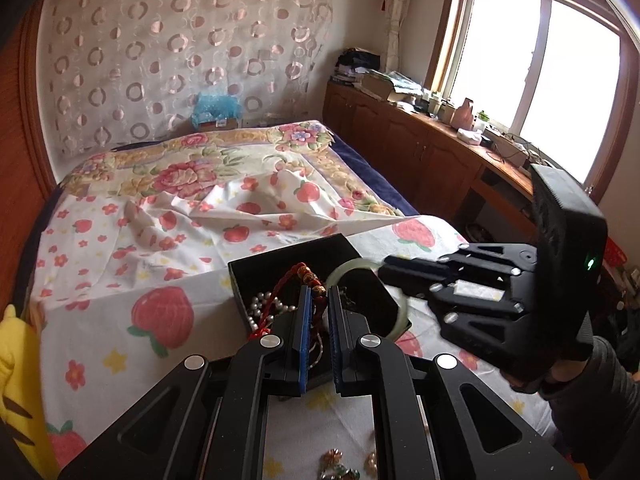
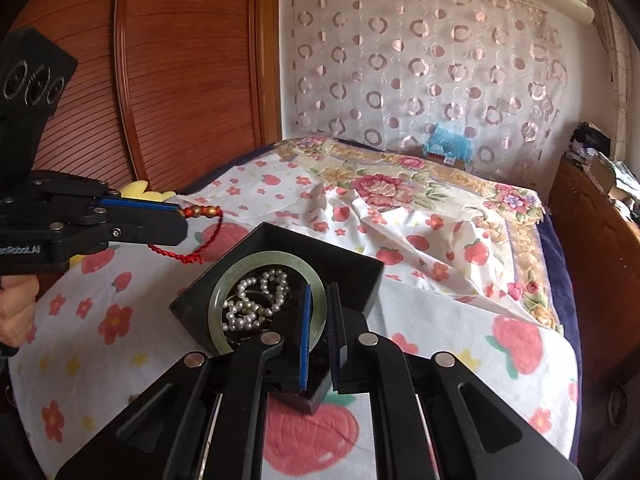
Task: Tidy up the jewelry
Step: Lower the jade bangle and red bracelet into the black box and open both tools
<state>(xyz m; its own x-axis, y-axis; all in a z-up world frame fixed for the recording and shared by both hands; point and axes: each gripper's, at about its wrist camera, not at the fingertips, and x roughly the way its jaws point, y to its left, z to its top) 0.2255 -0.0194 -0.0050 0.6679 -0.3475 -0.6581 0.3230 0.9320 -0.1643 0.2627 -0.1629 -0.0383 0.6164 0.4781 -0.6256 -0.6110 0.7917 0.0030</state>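
A black open box [image 2: 352, 276] sits on the strawberry-print bedsheet and holds a white pearl necklace [image 2: 252, 304]. My left gripper [image 1: 318, 294] is shut on a red cord bracelet with gold beads [image 1: 308, 276]; in the right wrist view that gripper [image 2: 182, 212] holds the bracelet [image 2: 202, 211] in the air left of the box, its cord hanging down. My right gripper [image 2: 319, 294] is shut on a pale green jade bangle [image 2: 256, 260] that lies in the box around the pearls. The bangle [image 1: 352, 266] and box [image 1: 288, 256] also show in the left wrist view.
Loose jewelry pieces [image 1: 340, 466] lie on the sheet under the left gripper. A yellow plush toy [image 1: 16, 364] sits at the bed's left edge. A wooden wardrobe [image 2: 180, 80] stands on the left and a cluttered wooden cabinet [image 1: 432, 140] runs under the window.
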